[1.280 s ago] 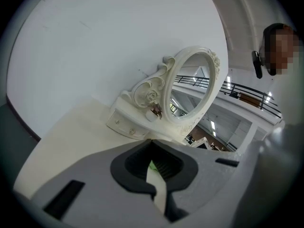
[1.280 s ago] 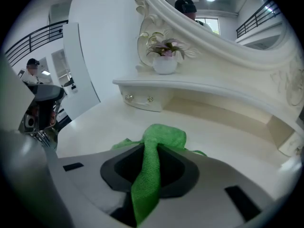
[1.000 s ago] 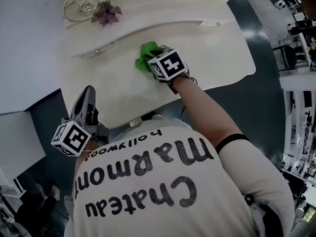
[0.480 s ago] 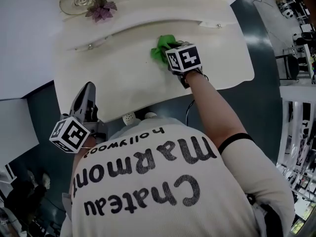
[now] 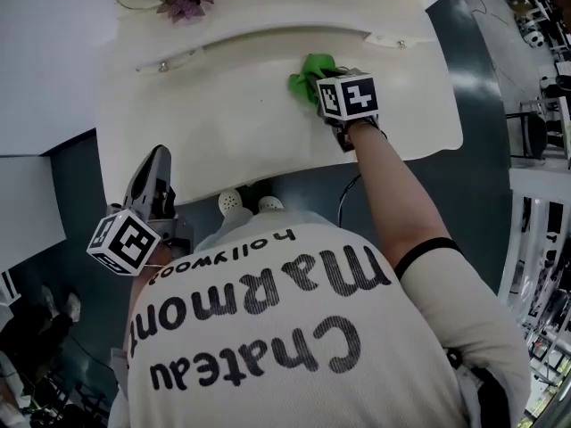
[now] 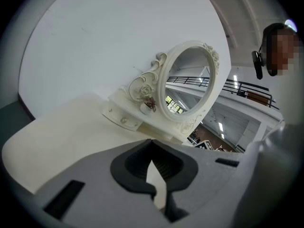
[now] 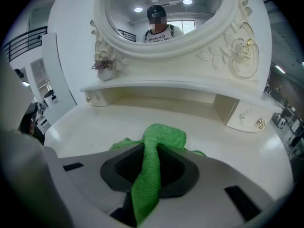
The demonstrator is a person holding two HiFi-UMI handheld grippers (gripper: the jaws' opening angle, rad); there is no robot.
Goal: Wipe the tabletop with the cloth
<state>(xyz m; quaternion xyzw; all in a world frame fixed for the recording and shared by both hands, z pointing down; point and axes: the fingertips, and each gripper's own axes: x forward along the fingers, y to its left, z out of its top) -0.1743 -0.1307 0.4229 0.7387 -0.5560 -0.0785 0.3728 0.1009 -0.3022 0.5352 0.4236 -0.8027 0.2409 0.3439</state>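
A green cloth [image 5: 308, 74] lies bunched on the cream tabletop [image 5: 205, 123], right of its middle and close to the raised back shelf. My right gripper [image 5: 323, 87] is shut on it. In the right gripper view a strip of the cloth [image 7: 159, 139] runs back between the jaws of the right gripper [image 7: 151, 148], and the rest is pressed on the tabletop [image 7: 228, 146]. My left gripper [image 5: 158, 163] hangs off the table's front left edge, above the dark floor. Seen in its own view, the left gripper [image 6: 153, 163] is shut with nothing in it.
An oval mirror [image 7: 164, 13] in an ornate cream frame stands at the back of the table. A small purple flower [image 5: 185, 0] sits on the shelf at the left. A drawer with knobs [image 7: 249, 118] is at the right. Dark floor [image 5: 473, 61] surrounds the table.
My right gripper has slid the green cloth to the right across the tabletop, nearer the back shelf. The left gripper has stayed where it was.
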